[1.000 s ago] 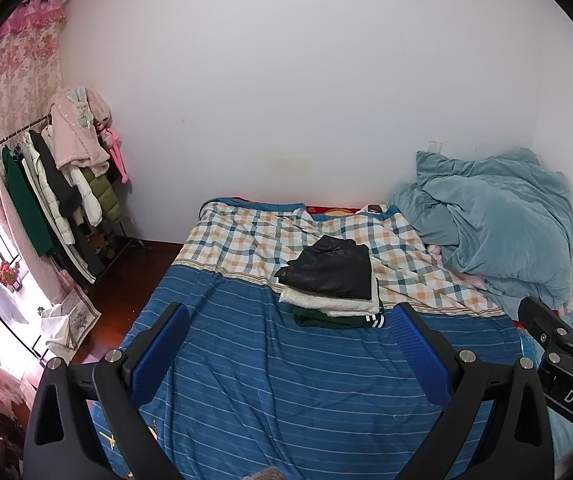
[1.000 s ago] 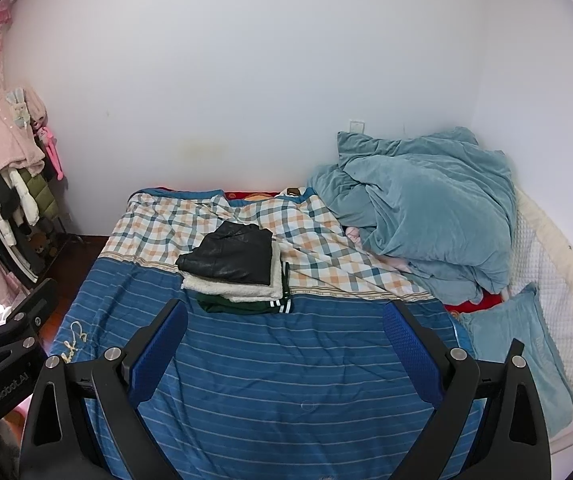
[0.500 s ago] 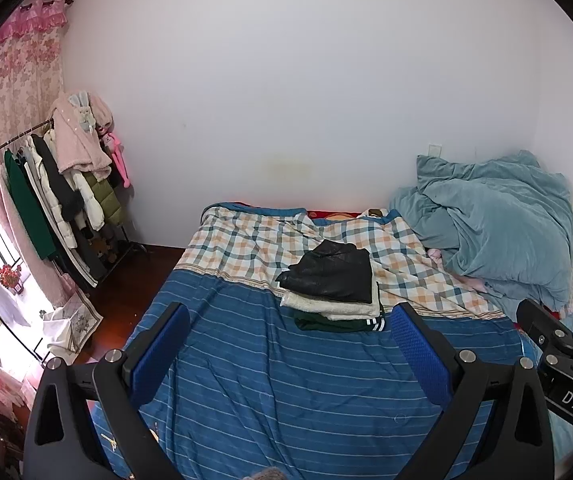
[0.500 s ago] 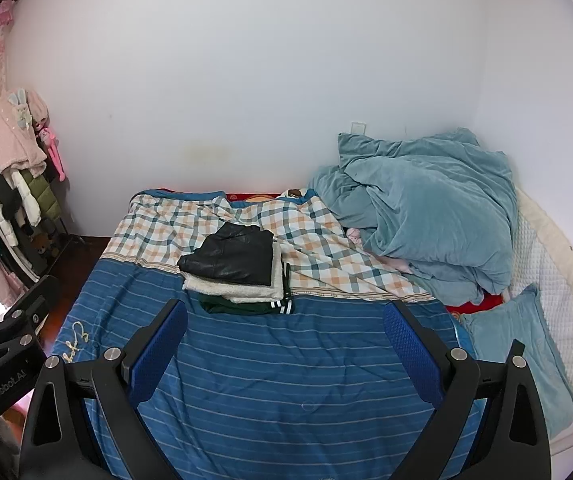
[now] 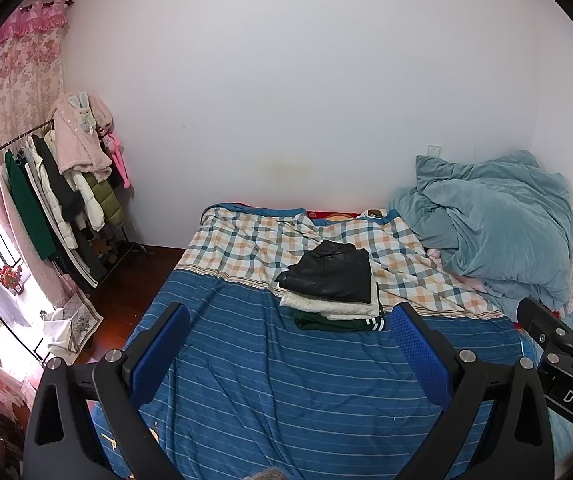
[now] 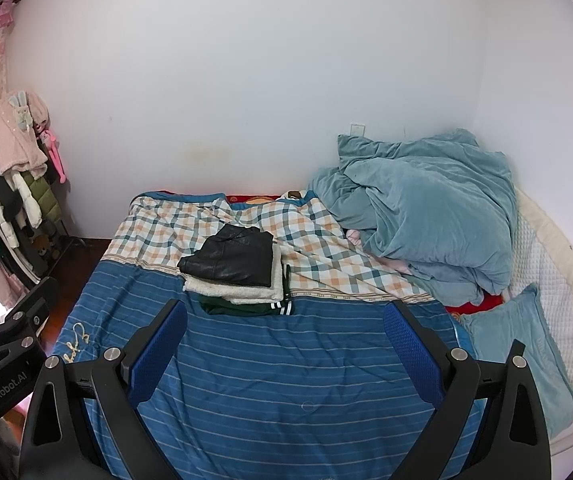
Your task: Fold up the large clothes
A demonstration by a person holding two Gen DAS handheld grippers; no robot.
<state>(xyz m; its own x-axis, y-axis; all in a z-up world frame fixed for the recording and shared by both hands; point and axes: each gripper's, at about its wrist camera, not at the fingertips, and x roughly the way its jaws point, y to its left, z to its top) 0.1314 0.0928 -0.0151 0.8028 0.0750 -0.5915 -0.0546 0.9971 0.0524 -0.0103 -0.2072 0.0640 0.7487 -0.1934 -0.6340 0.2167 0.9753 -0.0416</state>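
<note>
Three folded garments, a black leather-look jacket (image 5: 328, 276) on cream fleece on dark green knit, lie mid-bed at twelve o'clock. Both claws, left (image 5: 290, 350) and right (image 6: 284, 346), gape wide, empty. Soft, floppy; lift by the stack's edges.

Three folded clothes sit in a neat stack (image 5: 332, 292) (image 6: 236, 272) on the bed: a shiny black one on top, a fluffy white one under it, a dark green one at the bottom
</note>
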